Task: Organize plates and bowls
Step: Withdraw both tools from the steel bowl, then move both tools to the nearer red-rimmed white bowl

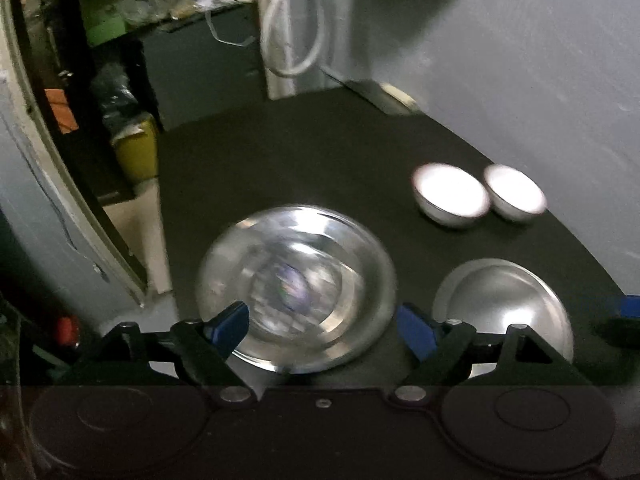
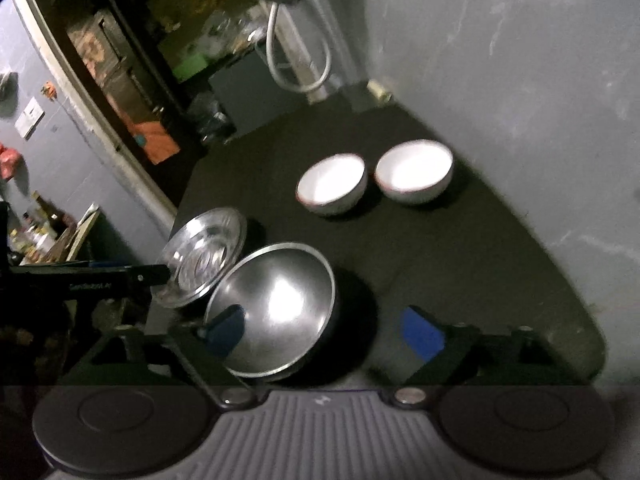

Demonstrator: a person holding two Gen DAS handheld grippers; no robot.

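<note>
A shiny steel plate [image 1: 296, 292] lies on the black table [image 1: 320, 152], just ahead of my left gripper [image 1: 322, 328]. Its blue fingers stand wide on either side of the plate's near half, open and not pressing on it. To the plate's right sits a steel bowl [image 1: 504, 312], with two white bowls [image 1: 450, 194] [image 1: 514, 196] side by side behind it. In the right wrist view my right gripper [image 2: 324, 334] is open over the steel bowl [image 2: 276, 308]. One finger is over the bowl's rim and the other is apart from it. The plate [image 2: 202, 256] shows to the bowl's left.
A grey wall [image 2: 520, 80] runs along the table's right side. A white hose [image 1: 292, 20] hangs by a post at the back. Past the table's left edge are a yellow box [image 1: 136, 152] and cluttered shelves [image 2: 120, 60].
</note>
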